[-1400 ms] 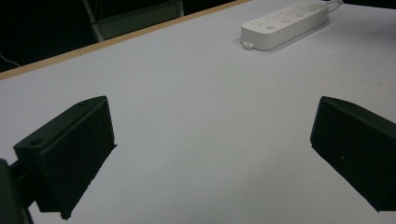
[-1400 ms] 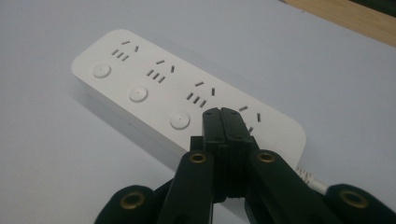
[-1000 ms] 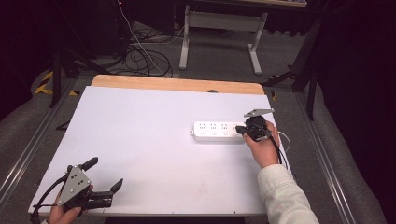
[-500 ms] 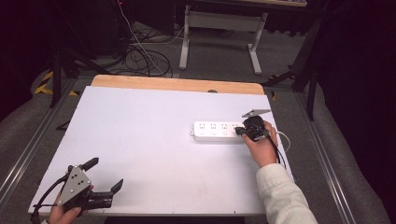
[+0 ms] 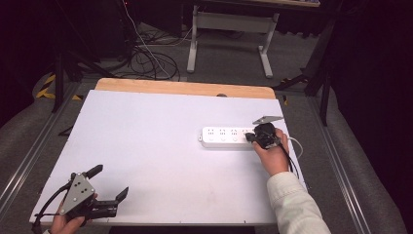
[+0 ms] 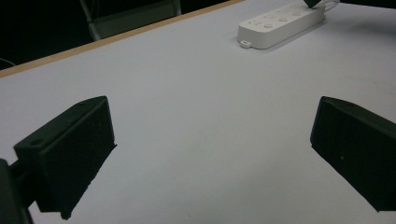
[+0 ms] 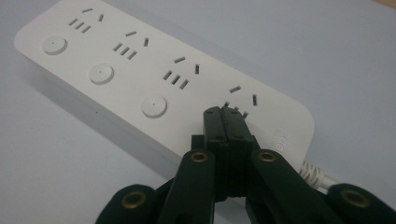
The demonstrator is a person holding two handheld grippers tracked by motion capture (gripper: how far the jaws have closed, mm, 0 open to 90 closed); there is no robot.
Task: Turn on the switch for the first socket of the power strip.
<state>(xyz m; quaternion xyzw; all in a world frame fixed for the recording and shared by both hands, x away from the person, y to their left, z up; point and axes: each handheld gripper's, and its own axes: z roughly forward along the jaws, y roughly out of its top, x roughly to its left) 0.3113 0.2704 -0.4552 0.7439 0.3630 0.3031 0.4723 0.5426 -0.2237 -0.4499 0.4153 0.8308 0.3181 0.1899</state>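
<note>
White power strip (image 5: 229, 137) lies flat on a white table (image 5: 146, 141), toward the table's far right part, its long side running left to right. It has four socket groups along the top, and three round buttons show beside them in the right gripper view (image 7: 154, 106). A white cable (image 7: 315, 175) leaves the strip's right end.

At that right end, the person's right hand (image 5: 272, 153) holds the right gripper (image 5: 251, 138), which points left onto the strip. In its own view the two black jaws are pressed together with no gap and nothing between them, and their joined tips rest on or just above the strip's top at the last socket group, where the fourth button would sit. Whether they actually touch the surface I cannot tell.

Well away from the strip, at the table's near left corner, the left hand (image 5: 65, 223) holds the left gripper (image 5: 109, 187) low over bare tabletop. Its jaws stand spread wide apart, holding nothing. From its camera the strip (image 6: 280, 23) appears far off toward the upper right, near the table's wooden far edge (image 5: 185, 88).
</note>
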